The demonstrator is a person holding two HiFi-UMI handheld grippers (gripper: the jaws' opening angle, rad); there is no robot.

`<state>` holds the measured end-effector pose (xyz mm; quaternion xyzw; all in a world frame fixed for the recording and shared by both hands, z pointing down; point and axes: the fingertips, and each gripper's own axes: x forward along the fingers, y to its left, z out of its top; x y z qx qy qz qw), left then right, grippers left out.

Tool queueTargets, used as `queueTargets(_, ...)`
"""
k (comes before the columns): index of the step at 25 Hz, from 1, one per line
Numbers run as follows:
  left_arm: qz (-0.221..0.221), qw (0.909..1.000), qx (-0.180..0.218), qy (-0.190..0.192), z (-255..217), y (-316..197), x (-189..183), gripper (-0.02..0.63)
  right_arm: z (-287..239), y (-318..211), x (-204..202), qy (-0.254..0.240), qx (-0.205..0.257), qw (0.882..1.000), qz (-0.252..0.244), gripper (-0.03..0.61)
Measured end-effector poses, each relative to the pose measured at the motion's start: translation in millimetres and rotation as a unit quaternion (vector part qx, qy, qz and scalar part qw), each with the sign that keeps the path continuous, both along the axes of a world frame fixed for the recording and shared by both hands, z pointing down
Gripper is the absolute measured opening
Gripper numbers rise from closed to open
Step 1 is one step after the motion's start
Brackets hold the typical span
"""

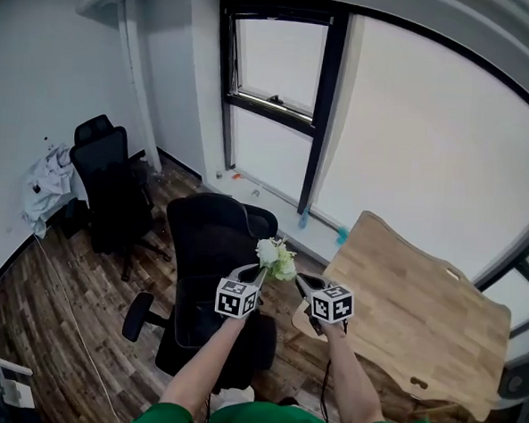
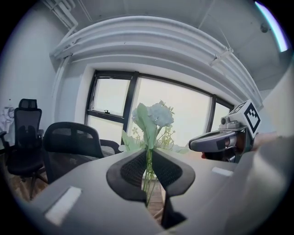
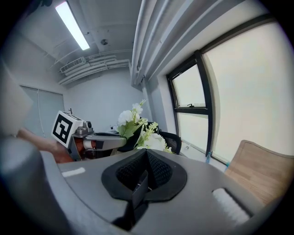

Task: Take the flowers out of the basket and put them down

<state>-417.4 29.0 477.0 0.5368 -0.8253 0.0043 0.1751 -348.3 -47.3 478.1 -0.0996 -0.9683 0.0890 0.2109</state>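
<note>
The left claw (image 2: 148, 156) is clamped on the stems of the flowers (image 2: 154, 117), blooms just above its jaws. They look lifted out, so next comes lowering them gently, perhaps onto the table (image 1: 420, 305) beyond the right claw (image 3: 146, 155). That one is pinched on a thin dark strip (image 3: 138, 188) — basket unclear.

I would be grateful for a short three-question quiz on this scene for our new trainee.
1. True or false: the left gripper is shut on the stems of the flowers.
2. Which piece of furniture shows at the right of the head view? A) a wooden table B) a sofa C) a bookshelf
3. Fill in: in its own view, the jaws of the right gripper stand ____ (open or shut).

Key: 1 true; 2 A; 3 shut.
</note>
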Motion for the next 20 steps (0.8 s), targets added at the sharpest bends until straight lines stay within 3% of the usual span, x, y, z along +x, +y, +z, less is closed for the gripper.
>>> queueTargets(10,0.089,0.9959,0.005,-0.016,-19,-110,74,0.055,-15,-111,108,-0.024,-0.017,0.993,0.111,0.006)
queueTargets(20,0.189,0.9817,0.011,-0.018,-33,-219,176,0.055,-36,-205,236,-0.051,-0.012,0.974,0.222,0.006)
